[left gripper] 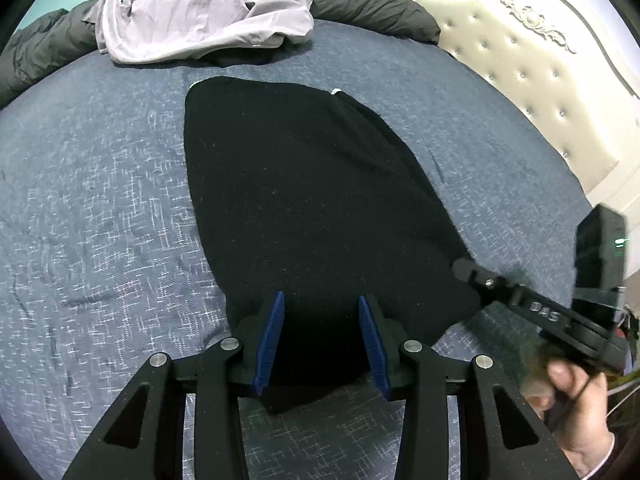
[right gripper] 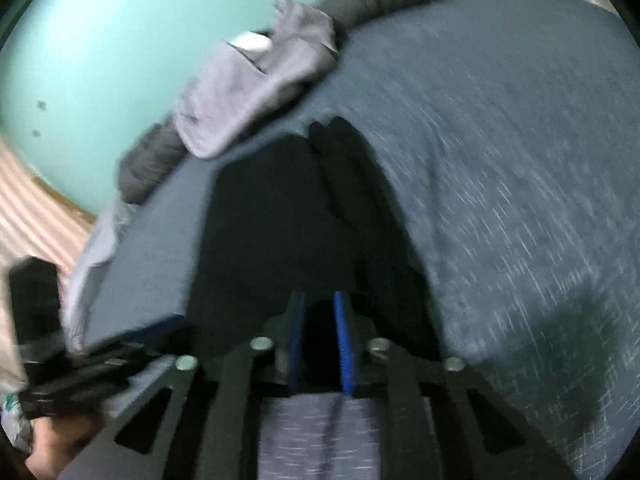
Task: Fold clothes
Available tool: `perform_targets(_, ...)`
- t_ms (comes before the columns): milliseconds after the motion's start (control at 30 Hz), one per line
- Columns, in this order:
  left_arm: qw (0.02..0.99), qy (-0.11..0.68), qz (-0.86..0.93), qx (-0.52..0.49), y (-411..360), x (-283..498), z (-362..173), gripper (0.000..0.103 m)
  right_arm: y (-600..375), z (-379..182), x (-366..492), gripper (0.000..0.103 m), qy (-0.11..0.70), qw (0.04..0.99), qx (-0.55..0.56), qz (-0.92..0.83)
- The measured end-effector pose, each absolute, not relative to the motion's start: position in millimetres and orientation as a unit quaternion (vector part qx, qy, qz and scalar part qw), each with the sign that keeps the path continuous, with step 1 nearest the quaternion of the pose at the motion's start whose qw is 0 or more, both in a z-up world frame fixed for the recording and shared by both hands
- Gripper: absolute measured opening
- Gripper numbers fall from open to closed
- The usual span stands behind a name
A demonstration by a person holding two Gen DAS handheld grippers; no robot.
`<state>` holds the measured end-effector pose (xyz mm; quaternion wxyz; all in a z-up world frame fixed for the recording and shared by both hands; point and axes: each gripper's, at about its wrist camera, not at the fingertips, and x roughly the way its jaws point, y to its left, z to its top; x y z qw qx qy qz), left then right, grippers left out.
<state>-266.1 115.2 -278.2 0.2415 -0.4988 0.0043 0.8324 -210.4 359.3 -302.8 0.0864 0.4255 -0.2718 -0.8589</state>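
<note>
A black garment (left gripper: 288, 184) lies lengthwise on the blue bed sheet (left gripper: 100, 184), its near end bunched up. My left gripper (left gripper: 322, 300) has that near end between its blue pads (left gripper: 276, 336), and the cloth fills the gap and drapes over the crossbar. My right gripper (left gripper: 460, 270) comes in from the right onto the garment's near right corner. The right wrist view is blurred. There my right gripper (right gripper: 320, 300) has its pads close together on the edge of the black garment (right gripper: 280, 220), and my left gripper (right gripper: 176, 320) shows at the lower left.
A crumpled lilac garment (left gripper: 192, 16) lies at the far side, against a rolled grey duvet (left gripper: 372, 4). A white tufted headboard (left gripper: 540, 72) stands to the right. A teal wall (right gripper: 100, 40) is behind the bed. A person's hand (left gripper: 576, 408) holds the right gripper.
</note>
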Motion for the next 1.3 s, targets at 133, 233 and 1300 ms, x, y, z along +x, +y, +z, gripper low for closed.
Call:
perform_targets(133,0.243,0.012,0.832,-0.499,116.7,-265.5,-277.7,0.042,363.9,-313.1,-212.6,0.0,-0.273,0.071,0.439,-0.853)
perform_targets(233,0.247,0.021,0.83,-0.5,116.0,-263.3,-276.6,0.042,359.9,-310.7,-210.9,0.0,-0.26,0.065,0.439,-0.858)
perform_targets(1300,0.248,-0.032,0.835,-0.49,85.5,-264.1,-280.3,0.042,361.9,-261.8,-204.6,0.002,-0.273,0.101,0.377,-0.879)
